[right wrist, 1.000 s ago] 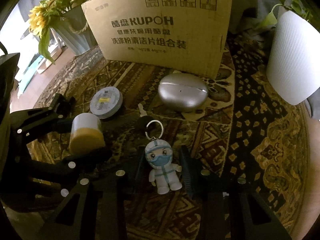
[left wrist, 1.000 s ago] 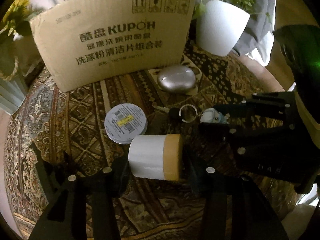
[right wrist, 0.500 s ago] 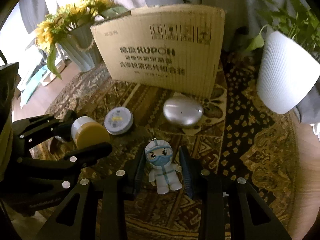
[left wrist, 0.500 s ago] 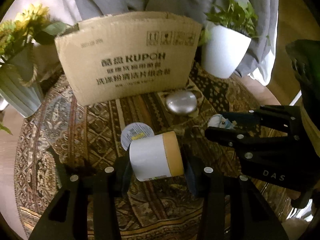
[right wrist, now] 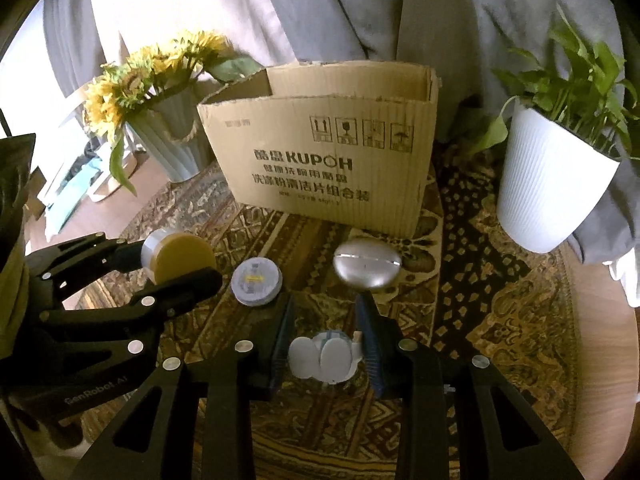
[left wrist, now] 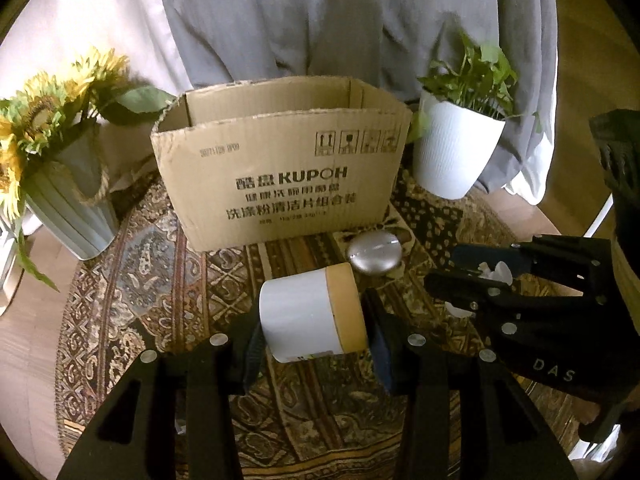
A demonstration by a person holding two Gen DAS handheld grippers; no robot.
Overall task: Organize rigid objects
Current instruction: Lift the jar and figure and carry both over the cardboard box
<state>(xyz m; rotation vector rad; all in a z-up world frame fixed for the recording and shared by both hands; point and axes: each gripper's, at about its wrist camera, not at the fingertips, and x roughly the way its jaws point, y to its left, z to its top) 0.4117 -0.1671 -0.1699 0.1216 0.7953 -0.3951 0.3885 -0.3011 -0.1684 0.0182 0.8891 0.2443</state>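
Standing at the back of the patterned tabletop (left wrist: 152, 280), the open cardboard box (left wrist: 280, 184) is taken as the landmark and, by judgement, as the place into which the loose things are to be sorted; its top is open and its printed wall is turned toward both cameras. To the right of the box a white plant pot (left wrist: 452, 156) is seen, and to its left a ribbed vase of sunflowers (left wrist: 60, 208). In front of the box, raised off the tabletop, a white canister with a tan cap (left wrist: 312, 312) is held in the left gripper (left wrist: 316, 344), whose jaws are clamped on its two ends. Its long axis is laid crosswise between the jaws, roughly parallel to the box's front wall, with the tan cap pointed right; gripped end to end like this, it is judged unlikely to roll out while being carried over the rim. Just before the box's right front corner, a silver oval case (right wrist: 367, 266) is left lying on the tabletop, and farther left of it a flat round tin (right wrist: 257, 282) lies label-up. Nearer the camera than both, a small white figurine (right wrist: 326, 356) is pinched in the right gripper (right wrist: 326, 350), the jaws being closed against its sides. It is tipped so that its feet are pointed back toward the camera and its head toward the box. Whether a keyring hangs from it cannot be told.
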